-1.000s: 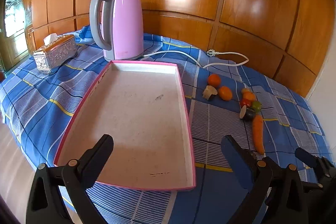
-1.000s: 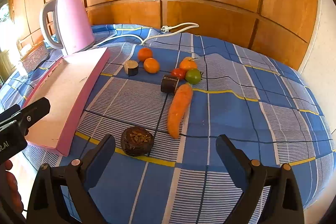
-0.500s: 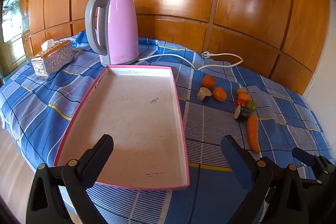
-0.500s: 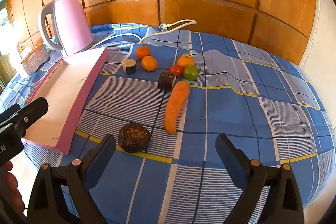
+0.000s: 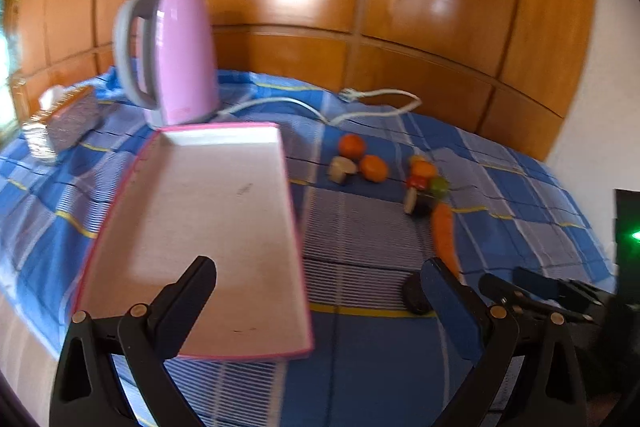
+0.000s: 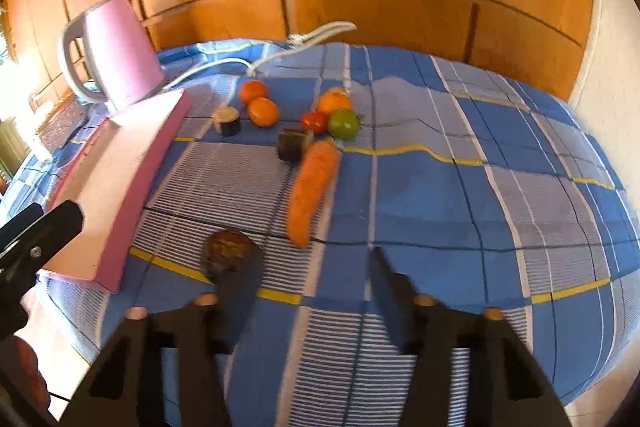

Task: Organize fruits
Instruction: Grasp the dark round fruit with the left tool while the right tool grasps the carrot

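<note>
A pink-rimmed white tray (image 5: 208, 349) (image 6: 152, 155) lies on the blue checked cloth, with nothing in it. To its right lie two oranges (image 6: 263, 111), an orange-yellow fruit (image 6: 335, 102), a red tomato (image 6: 314, 121), a green fruit (image 6: 343, 123), a long carrot (image 6: 312, 189) (image 5: 443, 235), two dark cut pieces (image 6: 294, 143) and a dark round fruit (image 6: 227, 255). My right gripper (image 6: 316, 277) is open, low over the cloth just short of the carrot's near tip. My left gripper (image 5: 320, 287) is open above the tray's near right corner.
A pink kettle (image 5: 172, 55) stands behind the tray, its white cord (image 5: 360, 103) trailing right. A silver tissue box (image 5: 60, 123) sits far left. Wood panelling backs the table. The cloth drops off at the near edge.
My right gripper has moved forward and down toward the carrot and dark round fruit, and its jaws have narrowed. My left gripper has swung slightly right; the view is blurred.
</note>
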### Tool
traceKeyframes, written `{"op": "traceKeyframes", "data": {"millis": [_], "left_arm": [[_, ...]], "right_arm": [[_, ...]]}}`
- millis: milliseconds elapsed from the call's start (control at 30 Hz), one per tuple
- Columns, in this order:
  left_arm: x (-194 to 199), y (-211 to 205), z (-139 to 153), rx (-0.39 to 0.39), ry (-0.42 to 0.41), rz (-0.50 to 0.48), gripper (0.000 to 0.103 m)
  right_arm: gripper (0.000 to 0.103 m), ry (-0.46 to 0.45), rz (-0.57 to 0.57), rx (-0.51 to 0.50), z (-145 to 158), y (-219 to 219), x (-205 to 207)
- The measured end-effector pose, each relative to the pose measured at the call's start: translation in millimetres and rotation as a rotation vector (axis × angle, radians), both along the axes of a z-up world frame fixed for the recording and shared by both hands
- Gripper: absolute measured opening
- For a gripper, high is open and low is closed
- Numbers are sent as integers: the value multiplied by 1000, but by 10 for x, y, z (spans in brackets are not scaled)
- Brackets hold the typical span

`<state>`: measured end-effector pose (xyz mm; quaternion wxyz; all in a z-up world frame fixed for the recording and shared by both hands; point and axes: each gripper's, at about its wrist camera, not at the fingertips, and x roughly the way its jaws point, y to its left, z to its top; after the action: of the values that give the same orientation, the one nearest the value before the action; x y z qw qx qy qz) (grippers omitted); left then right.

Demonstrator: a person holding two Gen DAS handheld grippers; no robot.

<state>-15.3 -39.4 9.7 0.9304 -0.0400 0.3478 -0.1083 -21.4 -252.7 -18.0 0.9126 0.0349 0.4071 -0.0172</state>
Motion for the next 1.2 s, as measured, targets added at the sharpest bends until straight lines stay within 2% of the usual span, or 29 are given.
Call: {"op": "traceKeyframes", "data": {"millis": [67,167,267,333,400,433,467,600,700,733,800,833,867,933,967,1000,1033,1100,1200], "left_arm": [[22,-54,-22,-18,18,-43,101],[38,-204,-47,-10,29,-119,101],[90,-379,-103,8,61,-205,93],[134,-514,-168,11,100,-282,71],[188,-649,-248,26,147,-341,57],[219,-710,-300,28,175,-367,52],[247,-761,-348,29,198,-383,52],[322,-874,-473,42,241,-391,52],[384,-928,-579,61,268,-380,52],[390,-949,-587,62,250,-374,51],[397,-954,-586,57,248,-366,43],[395,-916,-583,46,249,-360,43],[384,-882,-582,32,247,-350,43],[373,-832,-583,28,242,-333,42],[360,-795,-569,31,234,-315,42],[354,-769,-557,33,223,-302,42],[344,-742,-537,35,207,-291,42],[337,-717,-526,53,183,-275,42],[363,-696,-575,57,191,-262,42]], "right_arm": [[38,17,-27,23,-66,-102,5],[36,33,-64,47,-155,-269,-5],[36,36,-91,65,-216,-382,-17],[36,78,-103,73,-249,-427,-7],[36,92,-107,81,-279,-457,-1],[36,101,-112,91,-304,-474,0],[36,106,-115,106,-332,-496,6],[37,87,-110,96,-361,-505,-14],[42,79,-104,109,-385,-507,-32],[44,78,-100,110,-388,-501,-28],[57,67,-82,130,-398,-489,-35],[69,57,-63,141,-403,-479,-38],[71,51,-26,135,-410,-439,-44],[71,64,-6,68,-400,-343,-39],[67,66,-7,54,-389,-321,-46],[61,63,-14,51,-370,-317,-52],[50,62,-17,54,-350,-321,-44],[48,50,-5,63,-287,-316,4],[48,33,28,50,-201,-238,156]]}}
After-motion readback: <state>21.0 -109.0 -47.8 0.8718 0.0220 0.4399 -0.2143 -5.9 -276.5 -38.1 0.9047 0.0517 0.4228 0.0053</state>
